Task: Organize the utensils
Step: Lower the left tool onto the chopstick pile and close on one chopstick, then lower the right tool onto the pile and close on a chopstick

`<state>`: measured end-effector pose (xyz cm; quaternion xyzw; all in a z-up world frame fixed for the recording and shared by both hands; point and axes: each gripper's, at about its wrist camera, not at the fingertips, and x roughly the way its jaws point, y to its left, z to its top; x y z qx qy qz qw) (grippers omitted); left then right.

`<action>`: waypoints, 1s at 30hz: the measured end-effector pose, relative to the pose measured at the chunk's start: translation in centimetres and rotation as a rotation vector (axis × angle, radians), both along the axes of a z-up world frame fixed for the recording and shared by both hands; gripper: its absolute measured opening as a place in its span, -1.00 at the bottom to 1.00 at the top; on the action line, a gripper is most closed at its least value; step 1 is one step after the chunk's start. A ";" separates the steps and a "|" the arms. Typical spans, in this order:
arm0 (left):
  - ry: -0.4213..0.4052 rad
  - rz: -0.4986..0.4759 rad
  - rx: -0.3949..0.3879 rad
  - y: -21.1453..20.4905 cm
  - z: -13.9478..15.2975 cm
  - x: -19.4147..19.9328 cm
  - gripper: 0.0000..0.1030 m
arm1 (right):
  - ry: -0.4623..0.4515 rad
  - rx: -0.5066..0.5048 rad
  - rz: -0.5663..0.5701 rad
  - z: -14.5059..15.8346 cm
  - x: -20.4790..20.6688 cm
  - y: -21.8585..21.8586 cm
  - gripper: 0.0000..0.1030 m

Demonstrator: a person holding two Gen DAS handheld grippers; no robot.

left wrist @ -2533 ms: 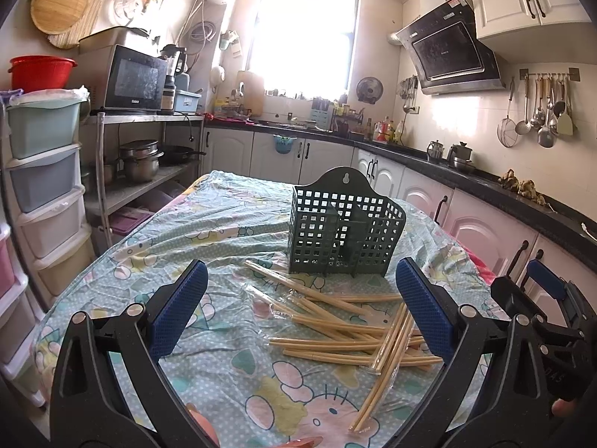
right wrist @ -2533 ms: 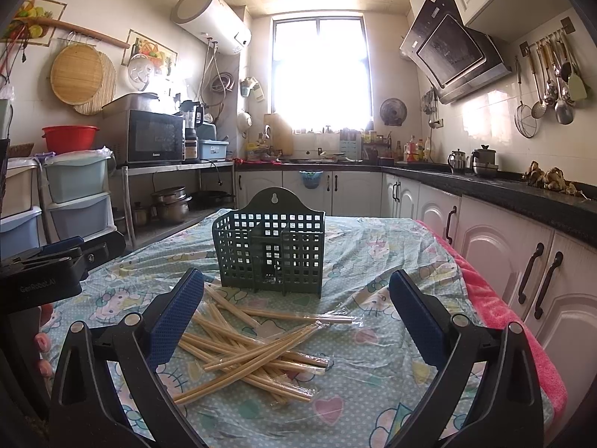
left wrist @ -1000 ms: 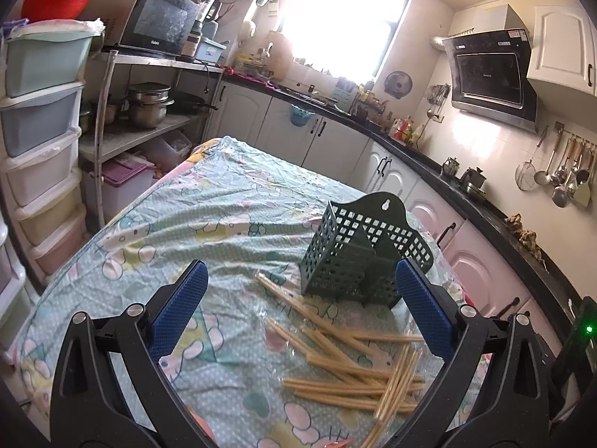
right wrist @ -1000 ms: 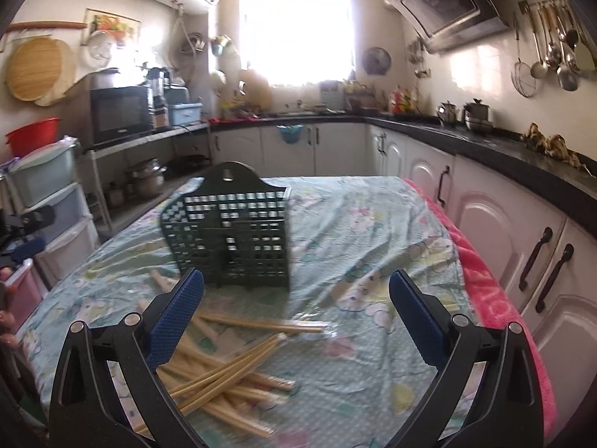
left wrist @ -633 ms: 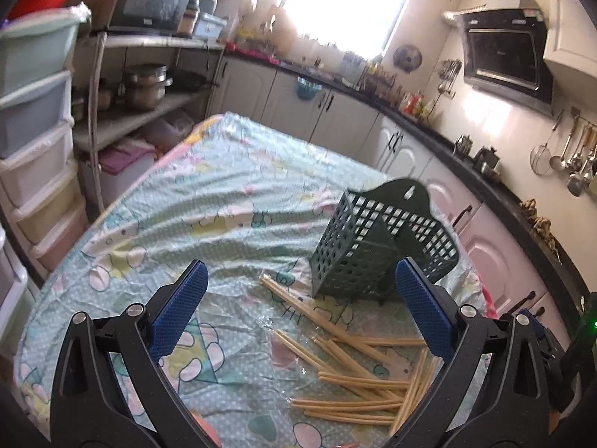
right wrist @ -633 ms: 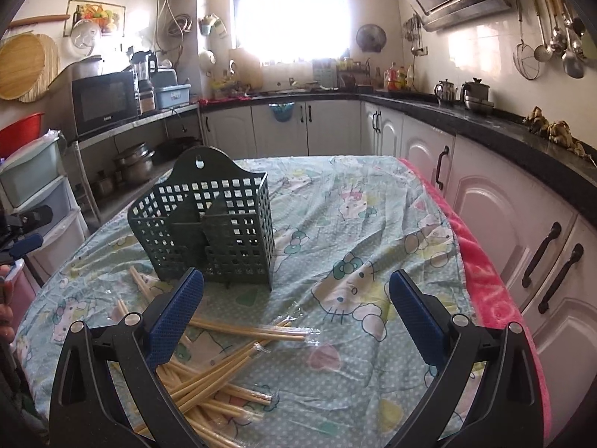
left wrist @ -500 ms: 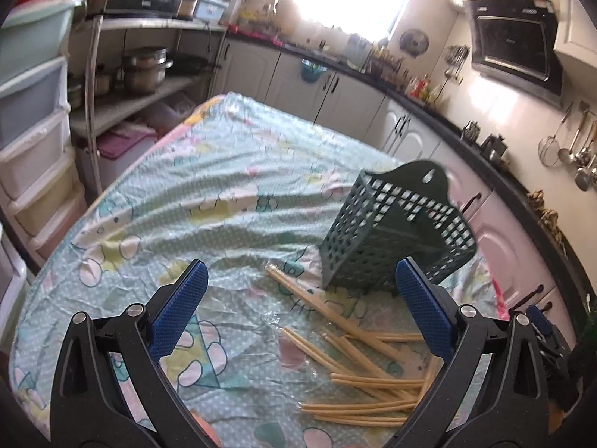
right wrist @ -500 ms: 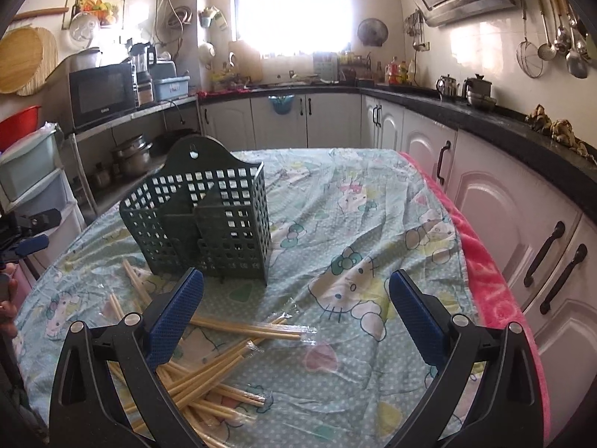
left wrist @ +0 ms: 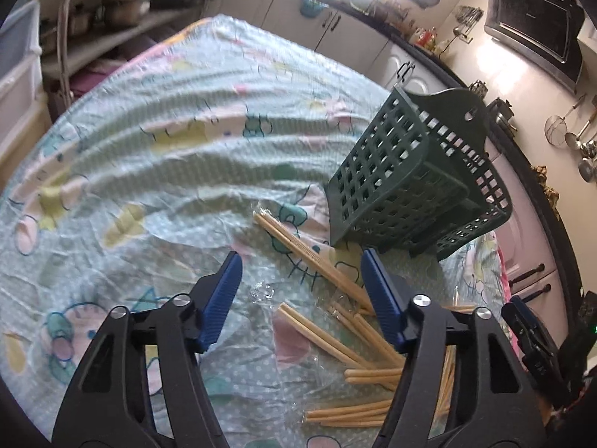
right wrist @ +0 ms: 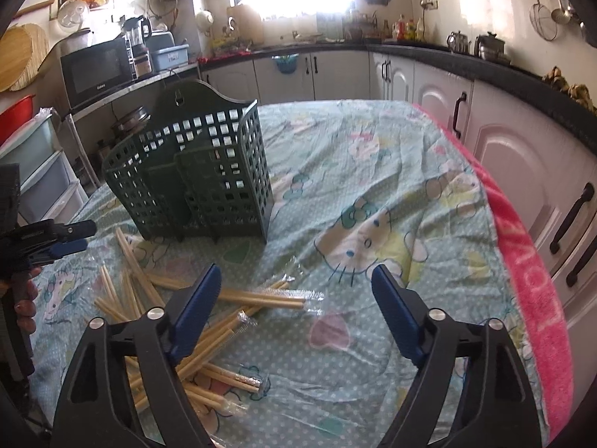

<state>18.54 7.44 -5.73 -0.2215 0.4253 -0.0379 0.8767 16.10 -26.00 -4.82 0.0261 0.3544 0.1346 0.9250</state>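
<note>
A dark green plastic utensil basket (left wrist: 414, 194) stands upright on the table (left wrist: 149, 156); it also shows in the right wrist view (right wrist: 194, 175). Several pairs of wooden chopsticks in clear wrappers (left wrist: 335, 321) lie scattered in front of it, also seen in the right wrist view (right wrist: 238, 298). My left gripper (left wrist: 302, 291) is open and empty, low over the chopsticks, with one pair (left wrist: 313, 257) between its fingers. My right gripper (right wrist: 294, 302) is open and empty above the right end of the pile.
The table has a light green cartoon-print cloth with a pink edge (right wrist: 522, 261) on the right. White kitchen cabinets (right wrist: 503, 142) run close along the right side. A shelf with pots (left wrist: 123, 3) and plastic drawers (right wrist: 41, 171) stand to the left.
Both grippers have come lower and closer to the chopsticks. The left gripper's view has tipped down toward the table and its jaws have narrowed around one pair. Nothing on the table has moved.
</note>
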 end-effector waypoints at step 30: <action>0.069 0.067 -0.046 2.0 -3.3 5.7 -0.58 | 0.231 0.181 0.014 -4.5 3.3 -1.8 -0.43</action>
